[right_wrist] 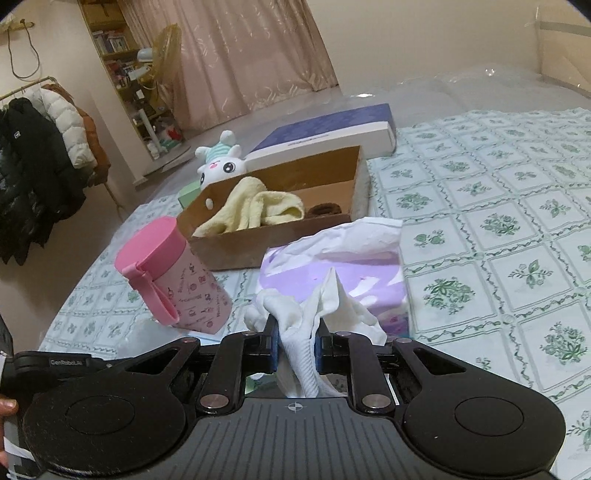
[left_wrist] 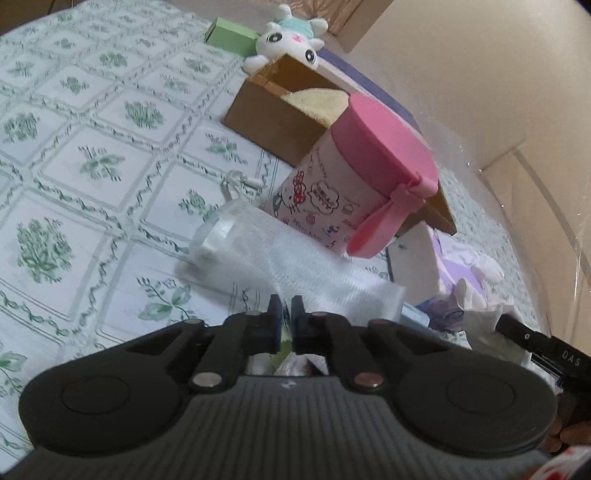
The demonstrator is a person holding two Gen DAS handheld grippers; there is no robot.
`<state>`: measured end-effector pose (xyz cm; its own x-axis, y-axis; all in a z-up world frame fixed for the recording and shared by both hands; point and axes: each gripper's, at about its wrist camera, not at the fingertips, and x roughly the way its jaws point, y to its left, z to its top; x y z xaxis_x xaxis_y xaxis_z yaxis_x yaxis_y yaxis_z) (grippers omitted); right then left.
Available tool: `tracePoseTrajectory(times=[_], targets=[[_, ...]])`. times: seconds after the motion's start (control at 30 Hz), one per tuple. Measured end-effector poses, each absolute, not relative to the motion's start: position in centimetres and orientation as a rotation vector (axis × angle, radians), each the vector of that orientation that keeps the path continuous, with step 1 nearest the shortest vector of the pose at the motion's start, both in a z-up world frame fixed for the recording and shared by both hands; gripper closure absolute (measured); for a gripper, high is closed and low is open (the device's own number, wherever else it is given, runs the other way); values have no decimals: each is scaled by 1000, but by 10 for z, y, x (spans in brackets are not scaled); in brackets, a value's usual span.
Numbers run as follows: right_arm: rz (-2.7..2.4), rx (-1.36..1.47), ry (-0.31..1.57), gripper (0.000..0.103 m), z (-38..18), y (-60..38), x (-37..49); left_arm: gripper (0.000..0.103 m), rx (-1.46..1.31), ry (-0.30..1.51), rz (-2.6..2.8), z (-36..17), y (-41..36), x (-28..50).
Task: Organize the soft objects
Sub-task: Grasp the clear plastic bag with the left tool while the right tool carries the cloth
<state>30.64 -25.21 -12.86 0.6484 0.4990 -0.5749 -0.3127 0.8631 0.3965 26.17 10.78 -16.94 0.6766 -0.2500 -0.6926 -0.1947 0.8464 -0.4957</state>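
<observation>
In the left wrist view my left gripper (left_wrist: pixel 286 306) is shut on the near edge of a white mesh cloth (left_wrist: pixel 258 251), which lies stretched over the bedspread. My right gripper (right_wrist: pixel 295 332) is shut on a white ribbed sock (right_wrist: pixel 301 354) that bunches up above its fingers. The same sock (left_wrist: pixel 476 302) shows at the right of the left wrist view. Behind it stands an open cardboard box (right_wrist: pixel 236 251). This box holds a yellow towel (right_wrist: pixel 258 206) and a brown scrunchie (right_wrist: pixel 325 210). A white plush toy (right_wrist: pixel 221 166) leans against the box's far side.
A pink lidded cup (right_wrist: pixel 173 273) stands left of the box, and a purple tissue pack (right_wrist: pixel 369 280) lies just beyond the sock. A blue and white flat box (right_wrist: pixel 325 136) and a green box (left_wrist: pixel 232 35) lie further back. Coats (right_wrist: pixel 33 155) hang at the far left.
</observation>
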Motion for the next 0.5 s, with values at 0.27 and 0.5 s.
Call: tracePoseTrajectory(times=[0.27,0.5], targets=[[484,267,700,86,-114,-268,307,103,-489,756,-33,-137,126,248],[526,248,660,86,-95,-270,313,103,-338,698,-9,-104,144,241]])
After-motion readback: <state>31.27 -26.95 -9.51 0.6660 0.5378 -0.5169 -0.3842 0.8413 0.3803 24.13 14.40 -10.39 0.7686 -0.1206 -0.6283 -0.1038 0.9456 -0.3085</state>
